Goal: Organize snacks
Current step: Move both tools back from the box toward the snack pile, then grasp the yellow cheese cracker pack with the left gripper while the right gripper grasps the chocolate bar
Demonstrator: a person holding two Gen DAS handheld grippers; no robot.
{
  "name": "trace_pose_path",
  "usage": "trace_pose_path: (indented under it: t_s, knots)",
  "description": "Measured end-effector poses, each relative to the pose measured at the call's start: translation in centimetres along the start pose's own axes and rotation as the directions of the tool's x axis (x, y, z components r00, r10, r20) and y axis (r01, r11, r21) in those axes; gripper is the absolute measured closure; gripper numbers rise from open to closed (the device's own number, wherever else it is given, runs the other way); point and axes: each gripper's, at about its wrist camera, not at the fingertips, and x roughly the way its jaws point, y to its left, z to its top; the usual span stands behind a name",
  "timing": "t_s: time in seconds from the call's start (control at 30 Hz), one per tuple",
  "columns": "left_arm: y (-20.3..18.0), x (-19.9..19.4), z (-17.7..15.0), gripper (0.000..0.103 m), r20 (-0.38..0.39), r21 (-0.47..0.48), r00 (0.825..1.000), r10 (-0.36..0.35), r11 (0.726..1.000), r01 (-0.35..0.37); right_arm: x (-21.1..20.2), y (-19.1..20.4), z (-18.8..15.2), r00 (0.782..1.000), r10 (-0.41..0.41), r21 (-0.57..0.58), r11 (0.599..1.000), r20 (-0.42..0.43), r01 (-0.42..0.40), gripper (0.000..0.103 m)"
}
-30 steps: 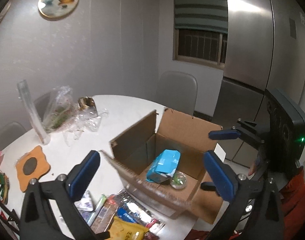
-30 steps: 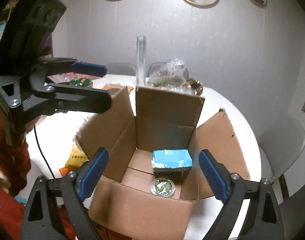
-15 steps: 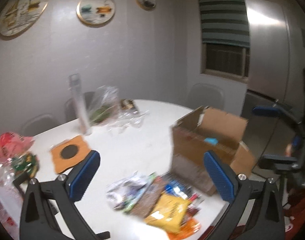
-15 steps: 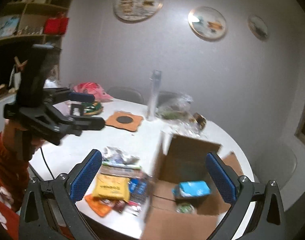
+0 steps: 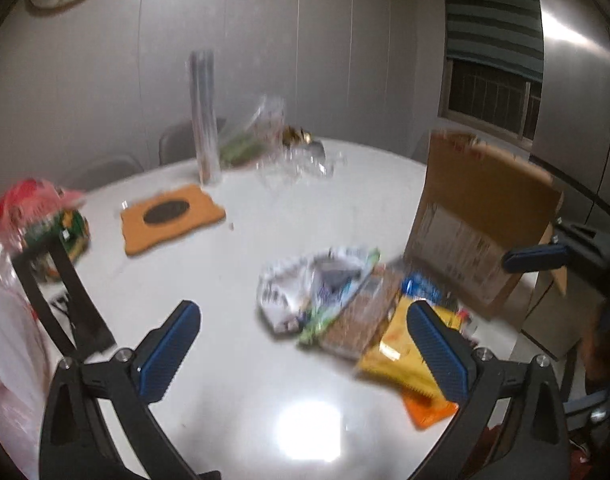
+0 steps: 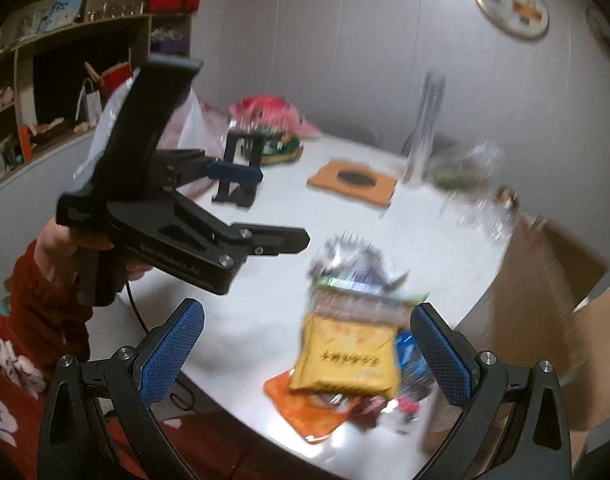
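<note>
A blurred pile of snack packets lies on the white table (image 5: pixel 305 420), left of the open cardboard box (image 5: pixel 477 220). It holds a white packet (image 5: pixel 293 292), a brown bar (image 5: pixel 361 320), a yellow packet (image 5: pixel 397 356) and an orange one (image 5: pixel 429 410). My left gripper (image 5: pixel 303 350) is open above the table just short of the pile, nothing between its pads. In the right wrist view the yellow packet (image 6: pixel 345 356) lies beyond my right gripper (image 6: pixel 305 356), which is wide open and empty. The left gripper (image 6: pixel 273 204), held by a hand (image 6: pixel 57 240), hovers further left.
An orange mat (image 5: pixel 171 216), a tall clear tube (image 5: pixel 204 120) and crumpled plastic bags (image 5: pixel 265 140) sit at the table's far side. A black stand (image 5: pixel 61 292) and a red bag (image 5: pixel 25 208) are at the left. Shelves (image 6: pixel 65 60) line the wall.
Both views have swung from the inside of the box to the snack pile beside it, and both grippers have come lower and nearer the table. Both stay open and empty.
</note>
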Motion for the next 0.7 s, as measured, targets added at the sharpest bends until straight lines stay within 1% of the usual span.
trace_pose_path:
  t_s: [0.1, 0.17, 0.23, 0.27, 0.3, 0.33, 0.37, 0.47, 0.5, 0.53, 0.57, 0.6, 0.63, 0.67, 0.7]
  knots:
    - [-0.3, 1.5, -1.7, 0.001, -0.046, 0.007, 0.999, -0.016, 1.0, 0.016, 2.6, -0.1, -2.2, 0.999, -0.021, 0.039, 0.999, -0.046, 0.023, 0.0]
    - [-0.8, 2.1, -2.2, 0.001, -0.072, 0.008, 0.997, -0.034, 0.999, 0.035, 3.8, -0.4, -3.3, 0.997, -0.033, 0.065, 0.997, -0.067, 0.038, 0.0]
    - [-1.2, 2.8, -2.9, 0.001, -0.099, 0.0, 0.992, -0.074, 0.997, 0.074, 4.7, -0.8, -4.2, 0.995, -0.047, 0.08, 0.995, -0.083, 0.054, 0.0]
    - [-1.4, 2.8, -3.0, 0.001, -0.1, -0.007, 0.99, -0.095, 0.996, 0.094, 5.0, -1.0, -4.4, 0.994, -0.058, 0.087, 0.994, -0.088, 0.066, 0.0]
    - [-1.7, 2.9, -3.3, 0.001, -0.1, -0.027, 0.984, -0.147, 0.989, 0.145, 5.4, -1.3, -4.8, 0.993, -0.069, 0.094, 0.992, -0.096, 0.078, 0.001]
    - [-1.9, 3.2, -3.6, 0.001, -0.108, -0.046, 0.976, -0.191, 0.981, 0.187, 5.6, -1.5, -5.0, 0.992, -0.078, 0.099, 0.991, -0.102, 0.088, 0.002]
    - [-2.1, 3.5, -3.7, 0.001, -0.118, -0.058, 0.969, -0.215, 0.976, 0.21, 6.0, -1.8, -5.3, 0.99, -0.094, 0.101, 0.989, -0.102, 0.105, 0.006]
    - [-3.1, 4.0, -3.6, 0.001, -0.13, -0.053, 0.965, -0.23, 0.973, 0.225, 6.3, -2.5, -5.6, 0.987, -0.124, 0.101, 0.986, -0.099, 0.134, 0.012]
    - [-3.5, 4.0, -3.5, 0.001, -0.132, -0.049, 0.96, -0.246, 0.969, 0.242, 6.5, -2.7, -5.8, 0.986, -0.13, 0.1, 0.985, -0.105, 0.14, 0.016]
    - [-3.9, 4.1, -3.4, 0.002, -0.133, -0.045, 0.955, -0.267, 0.964, 0.263, 6.6, -2.8, -5.9, 0.986, -0.128, 0.097, 0.986, -0.108, 0.139, 0.018]
    - [-4.2, 4.2, -3.2, 0.006, -0.135, -0.04, 0.95, -0.281, 0.96, 0.278, 6.6, -2.8, -5.9, 0.986, -0.125, 0.096, 0.986, -0.108, 0.135, 0.018]
    - [-4.6, 4.3, -3.1, 0.013, -0.141, -0.029, 0.945, -0.295, 0.955, 0.294, 6.5, -2.6, -5.9, 0.987, -0.126, 0.093, 0.986, -0.101, 0.135, 0.018]
    - [-5.0, 4.6, -3.0, 0.018, -0.152, -0.02, 0.942, -0.299, 0.954, 0.299, 6.3, -2.5, -6.0, 0.988, -0.124, 0.088, 0.987, -0.093, 0.133, 0.018]
    - [-5.3, 4.8, -2.9, 0.026, -0.164, -0.012, 0.94, -0.3, 0.953, 0.302, 6.3, -2.6, -6.1, 0.988, -0.121, 0.086, 0.988, -0.091, 0.129, 0.018]
    - [-5.5, 5.0, -2.9, 0.029, -0.174, -0.005, 0.937, -0.302, 0.952, 0.306, 6.2, -2.5, -6.2, 0.99, -0.112, 0.085, 0.989, -0.085, 0.119, 0.018]
